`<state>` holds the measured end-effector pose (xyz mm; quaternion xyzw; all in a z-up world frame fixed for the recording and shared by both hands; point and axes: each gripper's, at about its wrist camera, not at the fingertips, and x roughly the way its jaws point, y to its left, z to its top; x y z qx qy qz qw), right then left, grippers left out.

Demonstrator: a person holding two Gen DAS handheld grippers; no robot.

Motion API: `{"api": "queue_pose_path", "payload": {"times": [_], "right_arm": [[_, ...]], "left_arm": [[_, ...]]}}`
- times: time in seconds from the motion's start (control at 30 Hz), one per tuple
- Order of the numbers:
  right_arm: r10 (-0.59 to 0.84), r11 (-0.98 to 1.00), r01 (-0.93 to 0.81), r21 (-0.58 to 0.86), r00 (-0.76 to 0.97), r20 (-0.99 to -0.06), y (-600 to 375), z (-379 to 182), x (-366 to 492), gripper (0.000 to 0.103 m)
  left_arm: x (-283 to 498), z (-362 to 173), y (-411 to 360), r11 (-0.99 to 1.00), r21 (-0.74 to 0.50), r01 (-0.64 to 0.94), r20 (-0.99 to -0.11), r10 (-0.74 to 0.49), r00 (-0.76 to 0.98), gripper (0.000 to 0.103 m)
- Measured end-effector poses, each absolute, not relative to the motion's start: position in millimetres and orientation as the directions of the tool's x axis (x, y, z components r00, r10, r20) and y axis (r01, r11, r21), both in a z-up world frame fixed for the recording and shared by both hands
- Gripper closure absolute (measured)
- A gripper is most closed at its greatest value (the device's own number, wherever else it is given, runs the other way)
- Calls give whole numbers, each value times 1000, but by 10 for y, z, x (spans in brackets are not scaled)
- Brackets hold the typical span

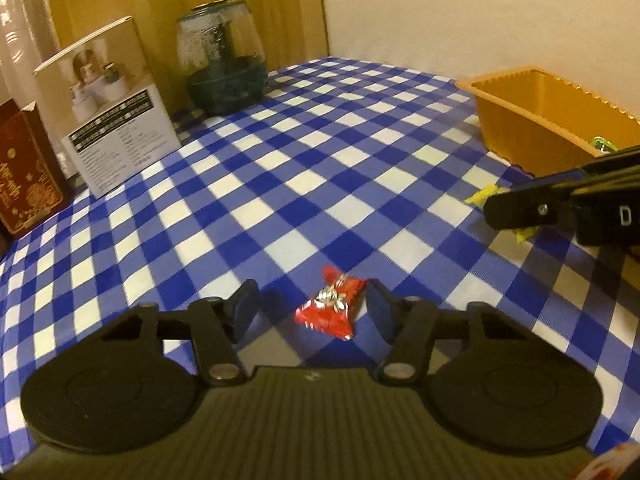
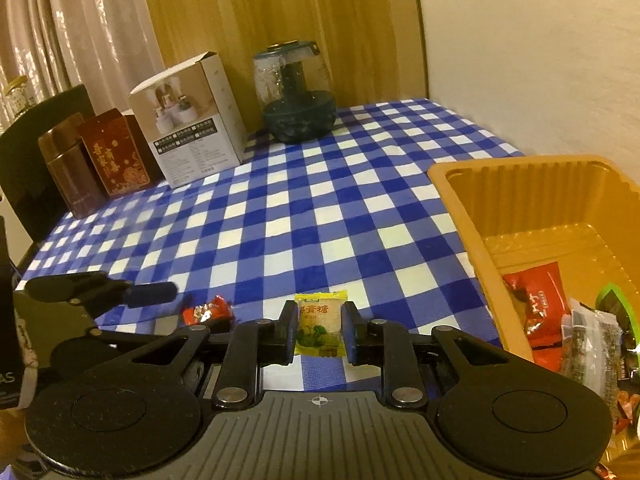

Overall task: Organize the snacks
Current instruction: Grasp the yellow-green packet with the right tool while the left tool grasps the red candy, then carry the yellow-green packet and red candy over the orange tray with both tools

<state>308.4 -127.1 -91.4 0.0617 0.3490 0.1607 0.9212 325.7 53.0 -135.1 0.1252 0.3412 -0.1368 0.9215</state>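
While the right gripper (image 2: 319, 330) clamps a small yellow plastic-wrapped candy packet (image 2: 321, 328) between its pads, held just off the blue-and-white checked tablecloth (image 2: 280, 208) near the table's front edge, the left gripper (image 1: 310, 310) brackets a small red foil-wrapped candy (image 1: 330, 306) lying on the cloth, jaws apart and not yet pressing on it. At the table's right edge stands the orange plastic tray (image 2: 460, 200), already holding several wrapped snacks. Both hands appear to be mid-way through gathering loose sweets: the yellow packet looks ready to be carried right and released over the tray, while the red candy calls for the left jaws to pinch the wrapper before any lift. A white cardboard box (image 2: 192, 120) and a glass jar (image 2: 296, 96) line the far edge.
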Motion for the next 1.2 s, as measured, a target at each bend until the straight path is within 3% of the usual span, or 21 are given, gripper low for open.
{"api": "queue_pose_path", "payload": {"times": [0.33, 0.83, 1.2], "right_arm": [[344, 939, -241, 245, 698, -628, -1271, -940, 3105, 79], [359, 933, -261, 248, 709, -607, -1264, -834, 2894, 79], [367, 930, -271, 248, 710, -601, -1466, -779, 2348, 79]], "left_arm": [[3234, -1321, 419, 932, 115, 345, -688, -176, 704, 80], [2870, -1127, 564, 980, -122, 158, -740, -196, 644, 82], [2306, -788, 511, 981, -161, 109, -704, -191, 684, 82]]}}
